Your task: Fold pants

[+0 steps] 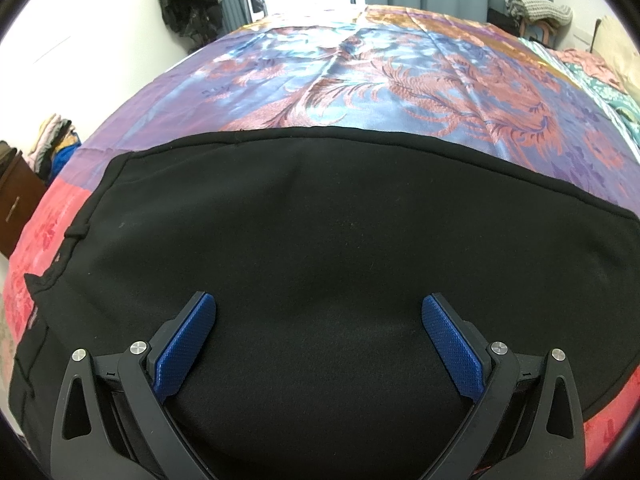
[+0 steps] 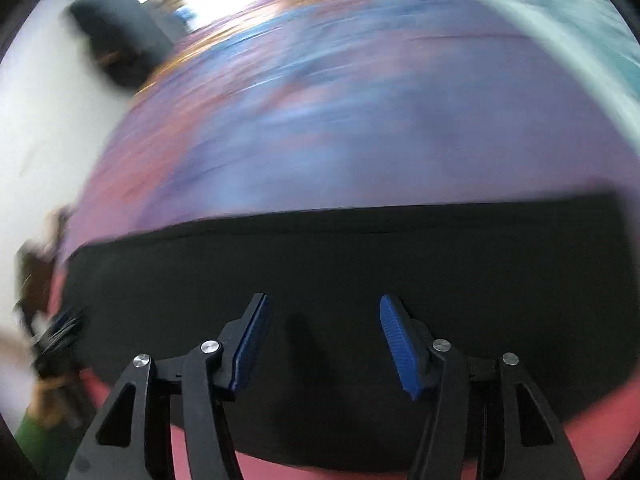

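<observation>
Left wrist view: black fabric pants (image 1: 320, 240) lie flat on the near part of a satin floral bedspread in purple, blue and pink (image 1: 360, 80); left gripper (image 1: 319, 312) spread wide above them, grasping nothing. Right wrist view, blurred: right gripper (image 2: 323, 312) likewise parted, nothing between its blue pads (image 2: 396, 340)

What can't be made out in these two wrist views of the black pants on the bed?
- Left wrist view: the near edge of the black pants is hidden behind the left gripper and cut off by the frame.
- Right wrist view: motion blur smears the bedspread pattern; the pants' right end runs off the edge.
- Right wrist view: whether the right gripper touches the cloth is unclear; its jaws stand apart.
</observation>
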Demonstrator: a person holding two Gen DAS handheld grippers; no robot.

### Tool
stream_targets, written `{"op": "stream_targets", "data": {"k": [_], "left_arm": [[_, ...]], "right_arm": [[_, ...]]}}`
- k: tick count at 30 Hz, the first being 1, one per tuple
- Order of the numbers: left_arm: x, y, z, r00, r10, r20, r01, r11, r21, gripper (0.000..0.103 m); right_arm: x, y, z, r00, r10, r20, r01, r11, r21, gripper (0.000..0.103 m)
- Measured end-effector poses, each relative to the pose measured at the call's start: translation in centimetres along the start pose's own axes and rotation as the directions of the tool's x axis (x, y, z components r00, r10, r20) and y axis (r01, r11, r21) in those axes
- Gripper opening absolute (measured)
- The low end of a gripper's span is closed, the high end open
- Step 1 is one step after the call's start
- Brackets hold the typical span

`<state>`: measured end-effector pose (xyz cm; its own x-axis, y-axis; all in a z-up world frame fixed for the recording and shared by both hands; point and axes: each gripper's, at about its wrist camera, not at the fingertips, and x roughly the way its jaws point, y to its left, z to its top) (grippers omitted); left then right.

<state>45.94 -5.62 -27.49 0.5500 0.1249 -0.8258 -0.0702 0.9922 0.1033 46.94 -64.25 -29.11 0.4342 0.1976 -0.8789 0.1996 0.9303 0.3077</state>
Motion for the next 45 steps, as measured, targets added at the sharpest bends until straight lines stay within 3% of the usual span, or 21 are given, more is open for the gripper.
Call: {"op": "stream_targets", "data": {"k": [3, 4, 6, 9, 10, 12, 14, 16, 17, 18, 20, 22, 24, 26, 28, 29, 31, 32, 33, 39, 45], "left_arm": [[-1.9, 0.0, 0.9, 1.000, 0.007, -0.026, -0.008, 1.000, -0.026, 0.102], [-2.6, 0.0, 1.2, 1.000, -0.012, -0.010, 0.012, 0.999, -0.036, 0.102], [-4.9, -0.3, 2.1, 0.993, -0.108, 0.052, 0.111, 0.993, -0.046, 0.102], [-5.2, -1.7, 3.3, 0.979, -0.202, 0.037, 0.202, 0.979, -0.020, 0.102], [-4.8, -2.3, 3.4, 0.977, -0.209, 0.028, 0.209, 0.978, -0.007, 0.102], [-3.6, -2.9, 3.2, 0.983, -0.183, 0.003, 0.183, 0.983, 0.019, 0.102], [-2.1, -3.1, 2.6, 0.990, -0.133, -0.053, 0.136, 0.989, 0.054, 0.102], [-0.9, -2.3, 1.7, 0.993, -0.067, -0.099, 0.076, 0.994, 0.082, 0.102], [-0.7, -1.5, 1.2, 0.993, -0.051, -0.104, 0.060, 0.994, 0.086, 0.102], [-0.6, -0.5, 0.8, 0.994, -0.050, -0.100, 0.058, 0.995, 0.080, 0.102], [-0.4, 1.0, 0.3, 0.993, -0.091, -0.076, 0.096, 0.994, 0.052, 0.102], [-0.1, 1.2, -0.2, 0.994, -0.097, -0.051, 0.100, 0.993, 0.064, 0.103], [-0.1, 0.4, -0.8, 0.998, -0.065, 0.002, 0.064, 0.994, 0.091, 0.103], [-0.1, -0.1, -1.0, 0.998, -0.047, 0.037, 0.043, 0.994, 0.102, 0.103], [0.0, 0.1, -0.9, 0.998, -0.056, 0.035, 0.052, 0.994, 0.095, 0.103], [0.1, 0.3, -0.8, 0.997, -0.068, 0.032, 0.065, 0.994, 0.088, 0.103], [0.2, 0.7, -0.8, 0.996, -0.086, 0.029, 0.084, 0.993, 0.077, 0.103], [0.3, 0.9, -0.7, 0.995, -0.097, 0.026, 0.094, 0.993, 0.071, 0.103], [0.5, 1.0, -0.6, 0.994, -0.106, 0.026, 0.105, 0.992, 0.065, 0.103], [0.6, 0.8, -0.8, 0.993, -0.109, 0.033, 0.107, 0.992, 0.062, 0.103], [0.3, 0.8, -0.6, 0.994, -0.108, 0.001, 0.107, 0.992, 0.060, 0.103]], "right_arm": [[-4.9, -8.1, -0.4, 0.971, -0.227, 0.074, 0.214, 0.965, 0.152, 0.063], [-6.6, -9.8, -0.9, 0.965, -0.244, 0.099, 0.222, 0.957, 0.188, 0.063], [-8.8, -10.4, -1.7, 0.966, -0.212, 0.145, 0.183, 0.964, 0.193, 0.063], [-8.6, -6.7, -2.9, 0.990, -0.034, 0.134, 0.026, 0.998, 0.062, 0.063], [-7.8, -4.7, -3.3, 0.994, 0.048, 0.102, -0.049, 0.999, 0.004, 0.063], [-6.1, -1.2, -4.2, 0.992, 0.113, 0.059, -0.107, 0.990, -0.094, 0.063], [-4.1, -0.1, -5.4, 0.997, 0.076, 0.008, -0.074, 0.981, -0.177, 0.062], [-2.9, -1.8, -5.5, 0.999, -0.035, -0.027, 0.029, 0.981, -0.194, 0.057], [-3.1, -3.3, -5.4, 0.999, -0.044, -0.015, 0.040, 0.984, -0.176, 0.044], [-3.7, -4.7, -5.0, 0.998, -0.058, 0.002, 0.057, 0.987, -0.149, 0.042], [-5.3, -7.3, -3.6, 0.976, -0.214, 0.038, 0.217, 0.970, -0.106, 0.045], [-6.2, -8.0, -1.6, 0.973, -0.222, 0.069, 0.228, 0.970, -0.088, 0.057], [-6.6, -7.9, 0.4, 0.967, -0.227, 0.115, 0.237, 0.968, -0.081, 0.081], [-5.7, -6.9, 2.9, 0.964, -0.234, 0.128, 0.243, 0.968, -0.060, 0.082], [-3.2, -7.5, 5.3, 0.962, -0.265, 0.068, 0.264, 0.964, 0.019, 0.082], [-2.2, -7.5, 5.8, 0.962, -0.271, 0.040, 0.270, 0.962, 0.042, 0.080], [-0.3, -7.7, 6.0, 0.962, -0.270, -0.033, 0.272, 0.958, 0.093, 0.056], [-0.7, -7.8, 5.7, 0.964, -0.266, -0.019, 0.266, 0.958, 0.111, 0.041], [-1.6, -7.5, 5.5, 0.965, -0.263, 0.022, 0.258, 0.958, 0.123, 0.016], [-10.3, -3.7, 0.5, 0.961, -0.189, 0.203, 0.204, 0.977, -0.055, 0.012], [-19.4, 1.1, -12.3, 0.945, -0.099, 0.312, 0.163, 0.968, -0.189, 0.011]]}}
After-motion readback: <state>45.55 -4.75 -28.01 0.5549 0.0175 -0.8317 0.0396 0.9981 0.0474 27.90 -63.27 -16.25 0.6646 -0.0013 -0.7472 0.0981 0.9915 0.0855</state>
